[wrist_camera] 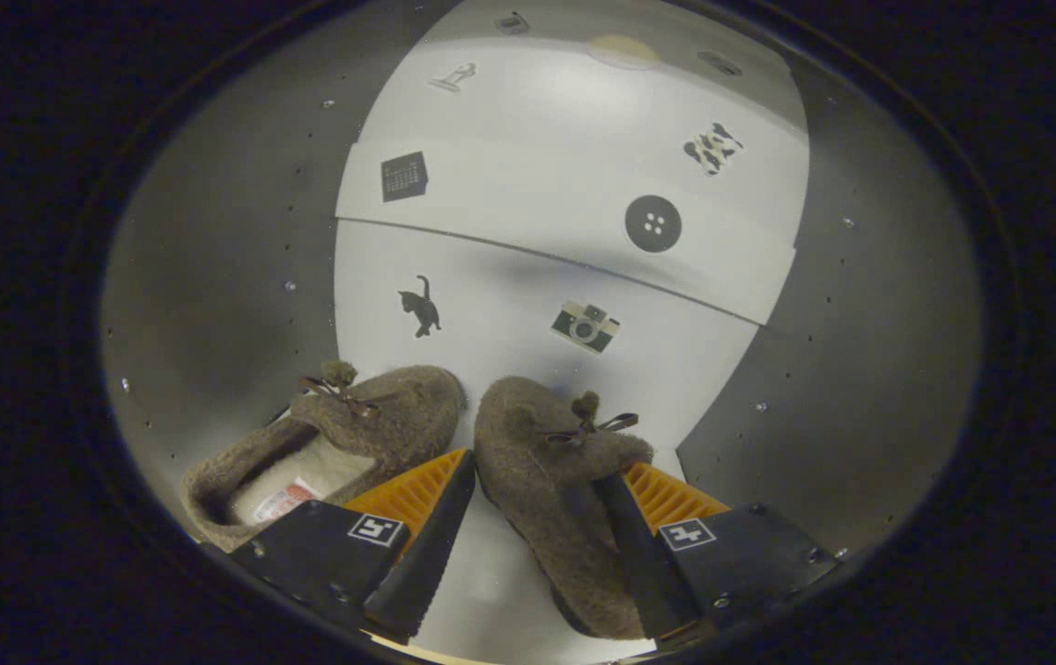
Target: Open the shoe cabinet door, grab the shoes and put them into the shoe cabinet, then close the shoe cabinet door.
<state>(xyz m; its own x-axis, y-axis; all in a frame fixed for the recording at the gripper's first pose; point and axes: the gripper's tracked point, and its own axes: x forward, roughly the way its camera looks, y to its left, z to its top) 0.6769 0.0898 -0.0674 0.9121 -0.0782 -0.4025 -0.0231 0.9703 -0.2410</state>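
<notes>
**Claw spread over two slippers before the cabinet**

The white shoe cabinet (574, 185) stands beyond the fingers, its stickered doors closed; a seam divides the upper panel from the lower. On the pale floor (491, 573) before it lie two brown fuzzy slippers. The left slipper (343, 443) lies outside the left finger. The right slipper (546, 480) sits between the fingers, against the right one. The claw (537, 545) is released, gripping nothing.
</notes>
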